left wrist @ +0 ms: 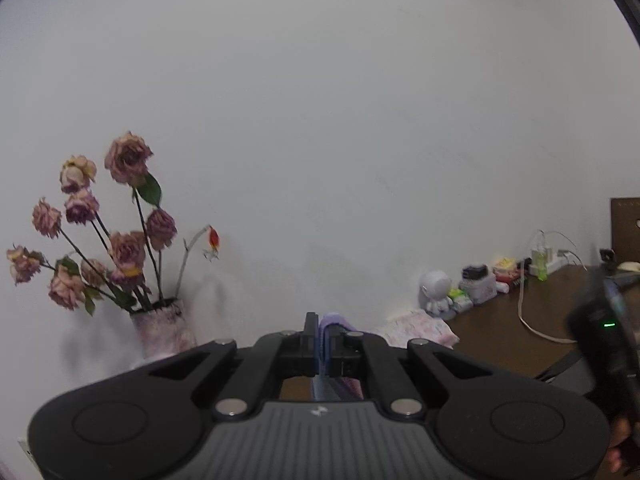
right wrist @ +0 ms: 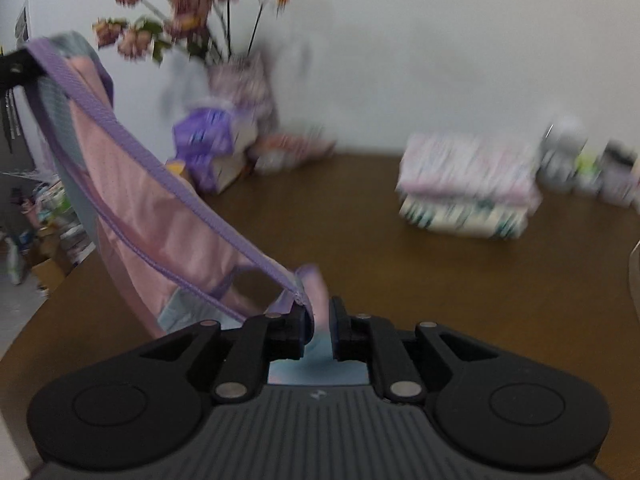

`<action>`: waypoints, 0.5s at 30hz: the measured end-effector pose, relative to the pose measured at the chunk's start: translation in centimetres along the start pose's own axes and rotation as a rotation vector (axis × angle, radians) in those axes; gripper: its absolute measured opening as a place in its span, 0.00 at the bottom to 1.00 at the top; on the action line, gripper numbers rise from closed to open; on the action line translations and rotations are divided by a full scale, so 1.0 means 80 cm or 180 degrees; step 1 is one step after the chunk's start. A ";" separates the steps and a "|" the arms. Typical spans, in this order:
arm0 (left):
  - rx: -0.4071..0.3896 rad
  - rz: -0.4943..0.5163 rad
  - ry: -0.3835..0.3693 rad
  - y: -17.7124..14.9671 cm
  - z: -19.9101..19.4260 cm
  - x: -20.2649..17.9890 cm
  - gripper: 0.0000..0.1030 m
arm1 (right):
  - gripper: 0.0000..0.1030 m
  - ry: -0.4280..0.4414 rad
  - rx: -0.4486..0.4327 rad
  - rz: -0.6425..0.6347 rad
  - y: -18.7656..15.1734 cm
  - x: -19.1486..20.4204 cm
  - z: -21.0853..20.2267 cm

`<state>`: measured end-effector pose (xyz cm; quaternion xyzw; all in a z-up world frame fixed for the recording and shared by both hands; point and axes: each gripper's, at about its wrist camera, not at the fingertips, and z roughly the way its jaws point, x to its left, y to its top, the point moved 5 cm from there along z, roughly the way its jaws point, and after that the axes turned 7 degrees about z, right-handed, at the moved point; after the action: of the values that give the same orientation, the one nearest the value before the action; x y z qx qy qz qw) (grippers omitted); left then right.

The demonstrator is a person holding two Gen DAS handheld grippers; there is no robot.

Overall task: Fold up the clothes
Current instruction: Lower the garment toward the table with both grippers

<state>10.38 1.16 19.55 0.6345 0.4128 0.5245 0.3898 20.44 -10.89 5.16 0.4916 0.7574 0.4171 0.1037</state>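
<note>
A pink garment with a purple waistband hangs stretched above the brown table. My left gripper is shut on the purple band; in the right wrist view its black tip holds the band's upper end at the far left. My right gripper is low over the table at the band's lower end. Its jaws stand slightly apart, with pink cloth between them and the band lying against the left finger. The right wrist view is blurred.
A vase of dried roses stands against the white wall at the table's back. A stack of folded clothes lies to the right, with small bottles and a white figurine behind it. A white cable trails across the table.
</note>
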 end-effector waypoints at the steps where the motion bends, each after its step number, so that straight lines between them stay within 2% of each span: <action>1: 0.0021 -0.0037 -0.0034 -0.010 -0.004 -0.003 0.02 | 0.10 0.0044 0.0063 0.0026 -0.009 0.002 0.008; 5: 0.0160 -0.0224 -0.0163 -0.055 -0.022 -0.007 0.02 | 0.09 0.0092 0.0210 0.0052 -0.030 0.006 0.027; 7: 0.0304 -0.0292 -0.0207 -0.080 -0.028 -0.005 0.02 | 0.06 0.0053 0.0237 0.0086 -0.035 0.003 0.033; 11: 0.0802 -0.0362 -0.0226 -0.133 -0.022 0.013 0.02 | 0.03 0.0014 0.0328 0.0120 -0.044 -0.004 0.033; 15: 0.1436 -0.0317 -0.0443 -0.186 -0.014 0.014 0.02 | 0.03 -0.0007 0.0531 0.0029 -0.054 -0.005 0.019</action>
<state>7.69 7.54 6.33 0.7190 0.5224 0.3542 0.2911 18.63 -11.13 0.96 0.5023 0.7871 0.3526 0.0613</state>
